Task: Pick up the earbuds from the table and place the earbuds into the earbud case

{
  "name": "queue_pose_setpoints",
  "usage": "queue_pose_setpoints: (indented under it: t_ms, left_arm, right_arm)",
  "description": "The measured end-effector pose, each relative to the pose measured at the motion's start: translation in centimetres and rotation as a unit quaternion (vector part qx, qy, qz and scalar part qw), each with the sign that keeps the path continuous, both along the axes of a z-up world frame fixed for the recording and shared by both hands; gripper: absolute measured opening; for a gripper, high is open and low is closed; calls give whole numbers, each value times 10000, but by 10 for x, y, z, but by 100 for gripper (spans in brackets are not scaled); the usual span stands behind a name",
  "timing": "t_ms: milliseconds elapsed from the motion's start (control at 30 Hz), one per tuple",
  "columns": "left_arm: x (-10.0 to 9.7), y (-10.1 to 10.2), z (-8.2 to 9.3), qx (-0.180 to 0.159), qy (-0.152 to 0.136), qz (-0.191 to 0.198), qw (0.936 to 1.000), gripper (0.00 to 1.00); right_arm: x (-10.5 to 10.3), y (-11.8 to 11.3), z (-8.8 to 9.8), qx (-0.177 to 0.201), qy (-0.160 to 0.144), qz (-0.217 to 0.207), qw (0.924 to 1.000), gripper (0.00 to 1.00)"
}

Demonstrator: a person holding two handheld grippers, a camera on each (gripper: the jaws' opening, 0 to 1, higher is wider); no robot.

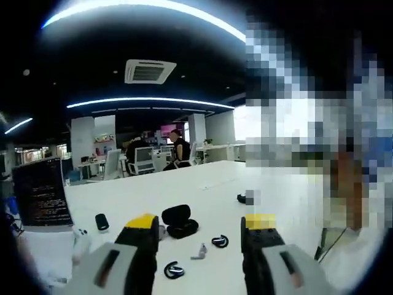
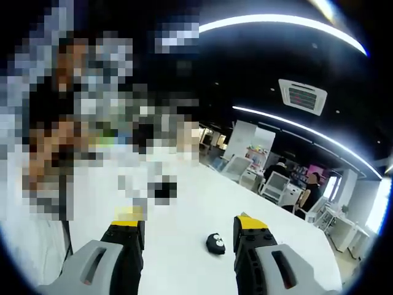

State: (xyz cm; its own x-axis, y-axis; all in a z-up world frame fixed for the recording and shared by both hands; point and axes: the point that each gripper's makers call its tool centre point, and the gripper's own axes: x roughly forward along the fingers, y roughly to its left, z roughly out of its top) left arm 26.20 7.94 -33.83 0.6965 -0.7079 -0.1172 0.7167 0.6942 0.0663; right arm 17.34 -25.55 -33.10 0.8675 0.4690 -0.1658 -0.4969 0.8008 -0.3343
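Observation:
In the left gripper view an open black earbud case (image 1: 178, 220) lies on the white table (image 1: 196, 190). Two black earbuds lie near it: one (image 1: 220, 241) to its right, one (image 1: 174, 269) closer to me. A small grey piece (image 1: 201, 251) rests between them. My left gripper (image 1: 201, 228) is open above the table, its yellow-tipped jaws standing either side of these things, touching none. In the right gripper view my right gripper (image 2: 189, 225) is open over the table, with a small black object (image 2: 215, 243) lying between its jaws, apart from them.
A dark monitor (image 1: 40, 193) stands at the left, with a small black cylinder (image 1: 102, 222) and a white object (image 1: 80, 239) near it. Another small dark item (image 1: 241, 198) lies further right. Office chairs, desks and a seated person (image 1: 181, 147) are far behind.

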Motion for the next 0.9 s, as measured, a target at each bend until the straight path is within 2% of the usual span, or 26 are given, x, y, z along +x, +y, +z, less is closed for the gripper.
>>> queue_pose_setpoints:
  t_ms: [100, 367, 467, 567, 700, 800, 900]
  left_arm:
    - [6, -7, -8, -43, 190, -42, 9998, 55]
    - [-5, -19, -1, -53, 73, -232, 9997, 55]
    - [-12, -26, -2, -129, 113, -449, 9988, 55]
    - [-14, -24, 0, -217, 100, -496, 9985, 55]
    - [-9, -16, 2, -263, 60, -371, 9989, 54]
    - [-6, -14, -2, -251, 100, -355, 9990, 53]
    - [-4, -16, -13, -75, 235, -401, 9989, 53]
  right_arm:
    - [1, 0, 0, -2, 9, 5, 10000, 56]
    - [-4, -5, 5, 9, -63, -29, 10000, 56]
    - [-5, -6, 6, 13, -89, -27, 10000, 56]
    - [-7, -6, 8, 16, -115, -24, 9999, 56]
    - [-5, -7, 7, 21, -107, -48, 9999, 56]
    - [-3, -4, 5, 19, -68, -34, 10000, 56]
    - [0, 2, 1, -19, -10, 28, 10000, 56]
